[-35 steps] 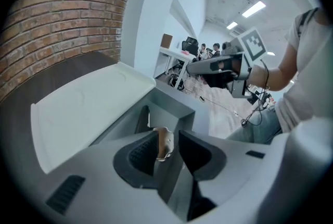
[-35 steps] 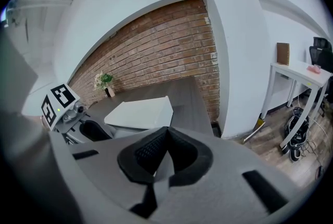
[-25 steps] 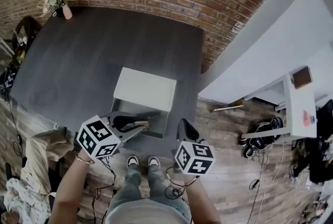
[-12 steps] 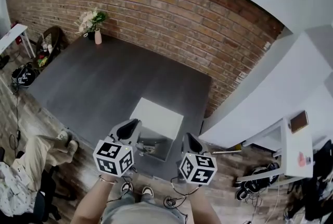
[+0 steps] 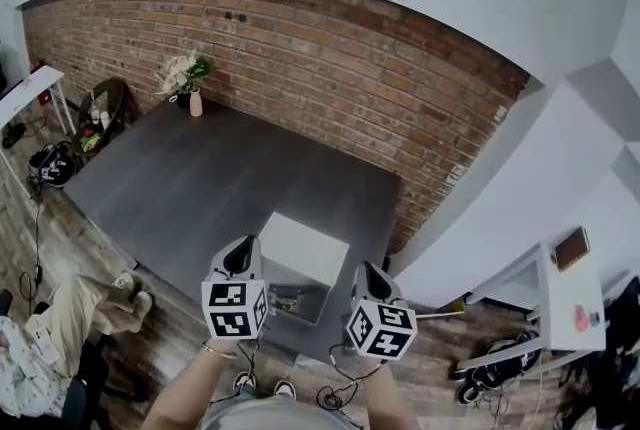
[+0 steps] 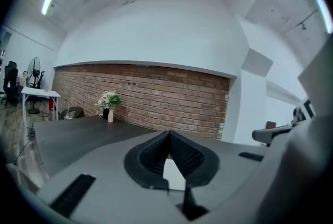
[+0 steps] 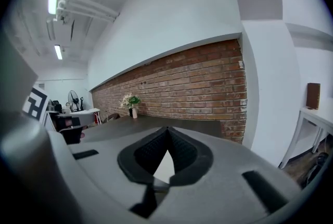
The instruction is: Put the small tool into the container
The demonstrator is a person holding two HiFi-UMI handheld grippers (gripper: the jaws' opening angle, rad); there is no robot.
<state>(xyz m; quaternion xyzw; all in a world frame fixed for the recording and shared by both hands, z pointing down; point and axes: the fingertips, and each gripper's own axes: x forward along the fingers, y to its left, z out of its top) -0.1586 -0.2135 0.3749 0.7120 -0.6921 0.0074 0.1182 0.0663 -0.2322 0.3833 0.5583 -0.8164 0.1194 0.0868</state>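
While the left tool [image 5: 243, 248] has just clenched on nothing and the right tool [image 5: 366, 272] is clenched empty, a careless dip could shove the box [image 5: 305, 246] off the counter [image 5: 200, 183]

Container [image 5: 305, 253]: 1 box, white flat top, upright, square to the viewer. It sits on the dark grey table [image 5: 200, 188], near the table's front edge and toward its right corner, well apart from the brick wall side. On the near side of the white top, 1 open grey compartment faces up.

Small tool [image 5: 286, 299]: lies inside that open compartment, low against its floor. It is a small, partly dark shape; too small to make out form or orientation.
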